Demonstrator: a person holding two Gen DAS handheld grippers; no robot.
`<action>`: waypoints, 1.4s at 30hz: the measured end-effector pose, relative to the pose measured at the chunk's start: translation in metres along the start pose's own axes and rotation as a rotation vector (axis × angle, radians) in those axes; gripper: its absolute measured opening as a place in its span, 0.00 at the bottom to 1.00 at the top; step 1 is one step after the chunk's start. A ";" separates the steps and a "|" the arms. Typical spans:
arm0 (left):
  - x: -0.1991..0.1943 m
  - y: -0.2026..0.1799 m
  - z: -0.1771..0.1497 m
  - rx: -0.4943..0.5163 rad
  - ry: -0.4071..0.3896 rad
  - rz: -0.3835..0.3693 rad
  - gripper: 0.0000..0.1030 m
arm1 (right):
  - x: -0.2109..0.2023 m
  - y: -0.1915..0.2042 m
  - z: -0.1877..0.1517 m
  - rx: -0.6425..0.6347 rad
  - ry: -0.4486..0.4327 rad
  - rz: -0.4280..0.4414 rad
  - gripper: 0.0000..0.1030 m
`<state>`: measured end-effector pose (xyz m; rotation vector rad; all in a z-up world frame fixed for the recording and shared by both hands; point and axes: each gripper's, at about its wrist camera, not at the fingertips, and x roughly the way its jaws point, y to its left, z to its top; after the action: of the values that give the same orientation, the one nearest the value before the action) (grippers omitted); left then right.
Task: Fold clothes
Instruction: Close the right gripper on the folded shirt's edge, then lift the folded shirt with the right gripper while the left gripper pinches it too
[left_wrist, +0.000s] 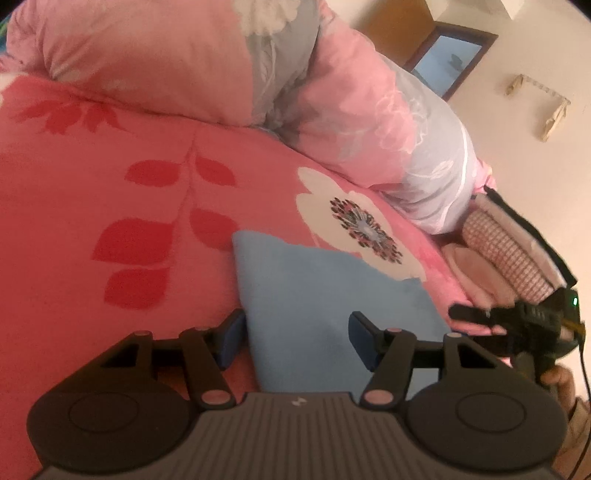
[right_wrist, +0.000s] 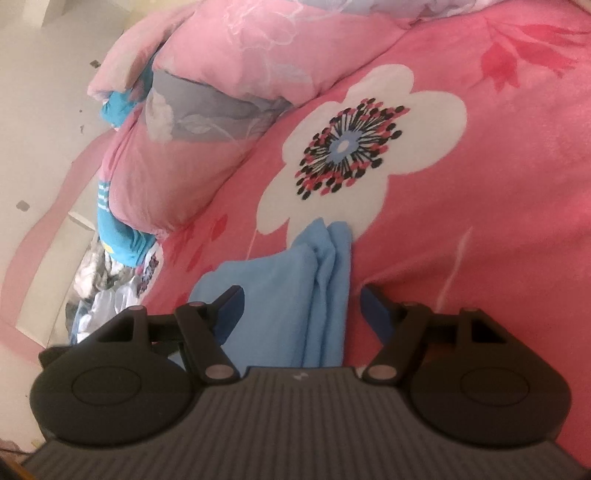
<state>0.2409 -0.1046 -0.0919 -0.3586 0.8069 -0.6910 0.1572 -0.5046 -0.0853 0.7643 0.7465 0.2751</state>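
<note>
Step in hand: you are partway through folding the light blue cloth (right_wrist: 291, 295), by my reading; it already lies doubled, with several layered edges showing in your right wrist view
Cloth: it rests on the pink flowered bed cover (left_wrist: 110, 192), its far end touching the white flower print (right_wrist: 354, 147), near the heaped pink quilt (left_wrist: 184, 55)
Left gripper (left_wrist: 295, 339): released, jaws apart over the near part of the cloth; one pad sits at the cloth's left edge, the other over its surface, neither pressing
Right gripper (right_wrist: 301, 314): released too, jaws straddling the near end of the bundle with blue fabric between them but not pinched
Next move: you likely need to lower and clench on the near edge with both, catching every layer, then carry it toward the far end
Watch: the loose pleats on the right side may slip out of a shallow pinch
</note>
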 end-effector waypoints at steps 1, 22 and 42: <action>-0.002 0.002 0.000 0.006 0.009 -0.006 0.52 | -0.003 0.000 -0.003 0.003 0.017 0.014 0.65; 0.017 -0.038 0.020 0.147 -0.029 0.013 0.08 | 0.017 0.045 0.004 -0.189 0.009 -0.032 0.09; -0.139 -0.173 -0.014 0.412 -0.382 -0.072 0.08 | -0.133 0.200 -0.093 -0.748 -0.377 -0.347 0.09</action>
<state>0.0879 -0.1360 0.0668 -0.1373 0.2787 -0.8060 0.0046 -0.3796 0.0793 -0.0342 0.3563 0.0737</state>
